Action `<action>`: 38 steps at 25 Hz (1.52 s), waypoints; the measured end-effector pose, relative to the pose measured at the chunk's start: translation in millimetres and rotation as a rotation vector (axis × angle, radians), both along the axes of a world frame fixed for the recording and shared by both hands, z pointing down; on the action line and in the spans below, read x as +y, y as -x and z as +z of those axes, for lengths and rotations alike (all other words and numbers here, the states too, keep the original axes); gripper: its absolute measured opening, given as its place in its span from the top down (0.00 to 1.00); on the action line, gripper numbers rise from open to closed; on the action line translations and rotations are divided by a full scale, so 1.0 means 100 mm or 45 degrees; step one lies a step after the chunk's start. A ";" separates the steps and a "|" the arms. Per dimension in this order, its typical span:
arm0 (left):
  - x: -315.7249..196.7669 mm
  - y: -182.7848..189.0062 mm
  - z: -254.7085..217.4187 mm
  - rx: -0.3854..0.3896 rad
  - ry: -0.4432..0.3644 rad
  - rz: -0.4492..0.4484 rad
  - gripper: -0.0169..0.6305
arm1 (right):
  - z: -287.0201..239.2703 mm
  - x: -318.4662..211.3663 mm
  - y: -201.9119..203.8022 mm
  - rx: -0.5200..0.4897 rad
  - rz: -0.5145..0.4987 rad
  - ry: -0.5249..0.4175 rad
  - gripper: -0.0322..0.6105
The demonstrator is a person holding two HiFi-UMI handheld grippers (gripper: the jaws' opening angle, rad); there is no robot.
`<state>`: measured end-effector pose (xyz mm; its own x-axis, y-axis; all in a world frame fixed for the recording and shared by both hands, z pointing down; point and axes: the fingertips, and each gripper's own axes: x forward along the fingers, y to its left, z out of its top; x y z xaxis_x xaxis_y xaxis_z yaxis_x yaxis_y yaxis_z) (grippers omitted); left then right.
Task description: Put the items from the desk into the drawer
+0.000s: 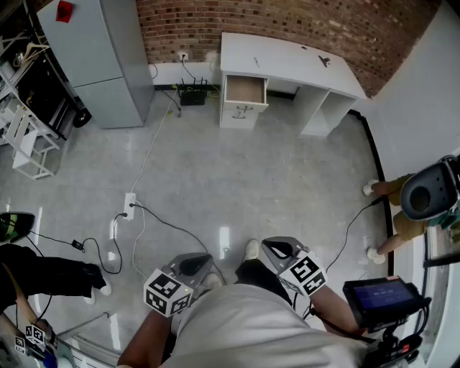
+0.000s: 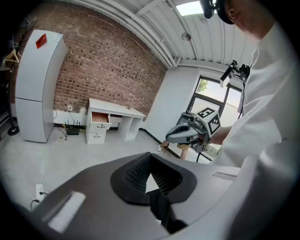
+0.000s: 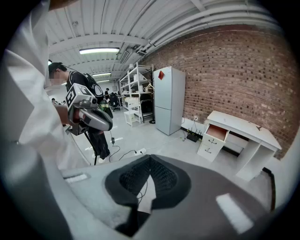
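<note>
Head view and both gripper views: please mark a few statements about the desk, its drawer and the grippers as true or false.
1. The top drawer of the desk is open. True.
2. The desk stands against a brick wall. True.
3. The left gripper holds an item. False: its jaws are together on nothing.
4. The right gripper is over the desk. False: it is far from it, across a stretch of floor.

glossy floor [image 1: 215, 180], rough brick wall [image 1: 302, 21] (matt white desk [image 1: 287, 65])
</note>
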<state>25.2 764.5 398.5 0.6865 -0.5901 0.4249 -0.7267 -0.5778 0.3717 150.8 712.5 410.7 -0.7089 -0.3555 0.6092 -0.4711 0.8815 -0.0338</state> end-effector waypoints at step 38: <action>-4.59 -0.40 -0.23 -0.029 -0.036 0.184 0.96 | -0.02 -4.53 -0.09 -0.149 0.190 0.068 0.88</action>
